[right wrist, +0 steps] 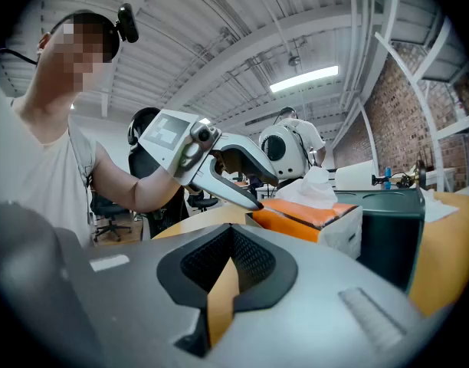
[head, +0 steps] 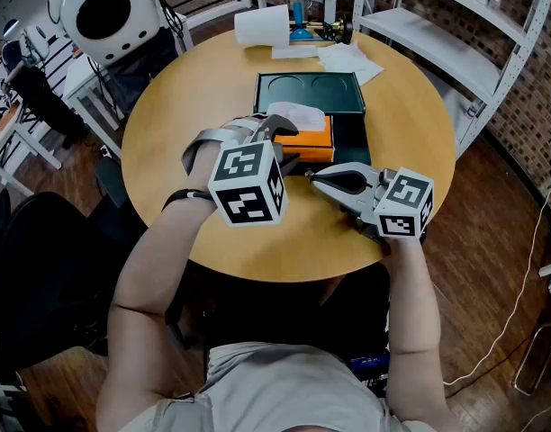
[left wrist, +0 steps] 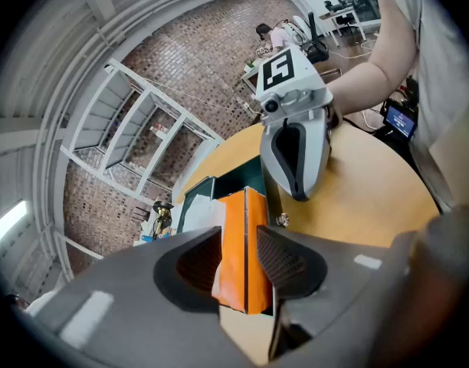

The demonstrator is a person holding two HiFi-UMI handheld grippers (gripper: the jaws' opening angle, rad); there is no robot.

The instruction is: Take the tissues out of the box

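Note:
An orange tissue box [head: 313, 139] lies on the near end of a dark green tray [head: 307, 86], with a white tissue [head: 293, 112] sticking up from its top. My left gripper [head: 292, 142] hangs over the box's left end, jaws a little apart. In the left gripper view the box [left wrist: 246, 205] shows in the gap of that gripper [left wrist: 241, 255]. In the right gripper view one left finger [right wrist: 234, 194] lies along the box's [right wrist: 311, 213] top edge, short of the tissue [right wrist: 311, 184]. My right gripper [head: 313, 177] rests shut and empty just right of the box.
The round wooden table [head: 167, 124] also carries a white paper roll [head: 262, 25] and loose white sheets [head: 347, 58] at its far side. A white shelf rack [head: 465, 52] stands to the right, and a white round device [head: 104, 12] to the far left.

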